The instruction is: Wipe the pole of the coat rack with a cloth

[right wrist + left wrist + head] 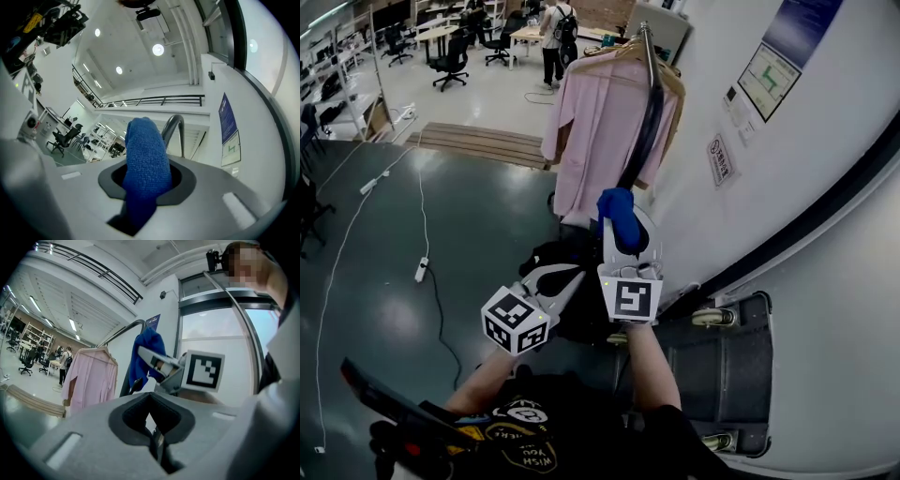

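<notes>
At six o'clock in the head view the person's dark top (pixel 528 448) carries upside-down print that seems to read "WISH YOU"; the blue poster (pixel 811 26), the chart sheet (pixel 768 81) and the small red sign (pixel 719 157) on the wall (pixel 705 220) at two o'clock are too small to read.

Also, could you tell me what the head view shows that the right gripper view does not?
Only the head view shows the pink shirt hanging on the rack, the left gripper and the white power strip on the floor. Only the right gripper view shows the ceiling lights and the balcony railing. Both show the blue cloth clamped in the jaws of the right gripper, and the rack's metal pole.
</notes>
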`<state>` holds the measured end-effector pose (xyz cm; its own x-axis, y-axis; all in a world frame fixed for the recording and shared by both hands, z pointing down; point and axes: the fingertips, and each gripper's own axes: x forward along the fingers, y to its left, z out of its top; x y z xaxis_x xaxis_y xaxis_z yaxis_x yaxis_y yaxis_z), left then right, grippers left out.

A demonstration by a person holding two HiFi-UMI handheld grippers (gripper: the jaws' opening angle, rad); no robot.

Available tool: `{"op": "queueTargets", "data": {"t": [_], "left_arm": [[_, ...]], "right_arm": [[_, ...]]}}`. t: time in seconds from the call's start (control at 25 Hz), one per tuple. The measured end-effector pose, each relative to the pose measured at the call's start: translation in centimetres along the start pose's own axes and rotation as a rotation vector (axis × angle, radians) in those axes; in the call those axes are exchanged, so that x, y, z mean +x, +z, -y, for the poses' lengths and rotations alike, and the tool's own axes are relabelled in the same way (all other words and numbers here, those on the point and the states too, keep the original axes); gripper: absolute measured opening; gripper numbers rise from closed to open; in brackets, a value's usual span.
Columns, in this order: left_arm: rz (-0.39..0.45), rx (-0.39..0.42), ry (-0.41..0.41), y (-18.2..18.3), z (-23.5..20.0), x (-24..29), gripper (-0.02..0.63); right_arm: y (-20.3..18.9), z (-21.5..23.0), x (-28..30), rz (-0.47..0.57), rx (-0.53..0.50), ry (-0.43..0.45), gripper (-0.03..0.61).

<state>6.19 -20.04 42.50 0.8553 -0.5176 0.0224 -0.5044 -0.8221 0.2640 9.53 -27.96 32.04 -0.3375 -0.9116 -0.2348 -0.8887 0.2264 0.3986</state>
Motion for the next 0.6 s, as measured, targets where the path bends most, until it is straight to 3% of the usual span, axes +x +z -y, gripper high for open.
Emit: {"op": "queueTargets", "data": {"t": [0.28,0.6], "left_arm": [[0.002,-0.006,0.002,0.0,-0.1,0.0,-0.002],[0.003,-0.006,0.004,0.1,-0.1,0.2,-0.002]], "right_arm": [[9.4,6.0,3.9,0.156,0.056,-0.016,0.092],[11.5,8.0,7.0,0.143,0.122,0.03,0.092]]}}
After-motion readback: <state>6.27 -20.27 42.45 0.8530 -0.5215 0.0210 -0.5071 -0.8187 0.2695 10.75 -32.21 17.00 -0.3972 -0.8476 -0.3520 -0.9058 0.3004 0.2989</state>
